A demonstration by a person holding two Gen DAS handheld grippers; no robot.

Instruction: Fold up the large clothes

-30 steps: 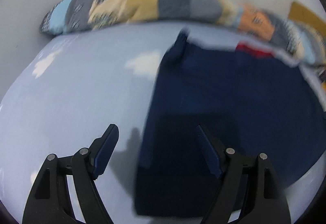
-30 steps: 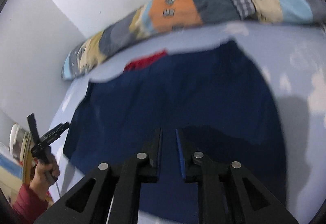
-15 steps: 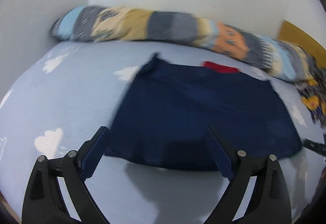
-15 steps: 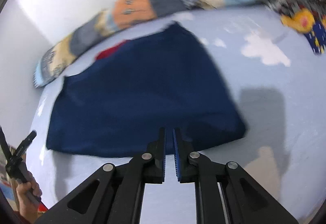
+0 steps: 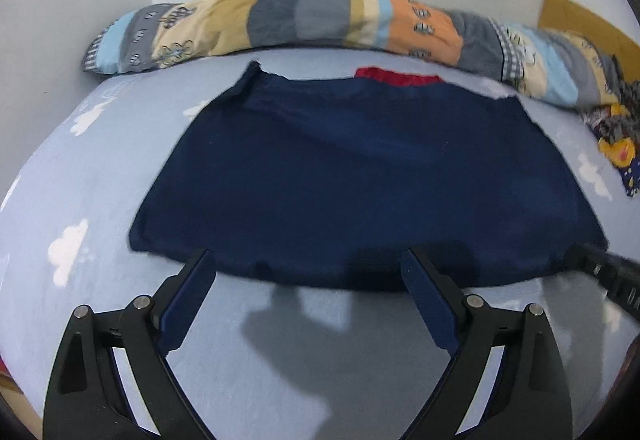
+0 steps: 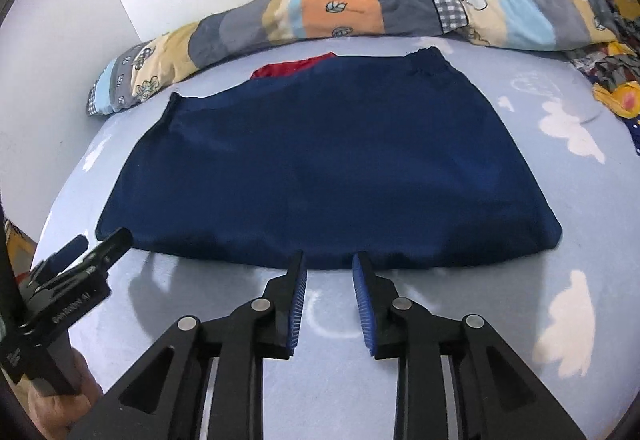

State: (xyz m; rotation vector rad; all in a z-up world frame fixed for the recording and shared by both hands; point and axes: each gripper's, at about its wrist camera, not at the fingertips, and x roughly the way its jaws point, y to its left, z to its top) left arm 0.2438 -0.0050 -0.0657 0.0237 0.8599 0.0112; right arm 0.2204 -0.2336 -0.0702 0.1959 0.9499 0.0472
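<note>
The dark blue cloth point(image 5: 360, 183) lies flat on the bed point(image 5: 80, 167), out in the middle, with its far edge close to the long patchwork pillow point(image 5: 320, 23) by the wall. A bit of red cloth point(image 5: 396, 76) peeks out at that far edge. It looks soft, thin and light, so it will bend and flop when lifted, and it may slide a little on the blue cloud sheet. It looks folded over already, so the near edge is thick and rounded. A good place to take hold is the two near corners, one for each gripper, pinching all the layers together.

The left gripper point(image 5: 308, 296) is wide apart and holds nothing. It hangs just before the near edge, toward the left corner. The right gripper point(image 6: 329, 294) has only a small gap between its blue pads and also holds nothing. It sits just before the middle of the near edge. More bright bedding point(image 6: 616, 87) lies at the right side of the bed.
</note>
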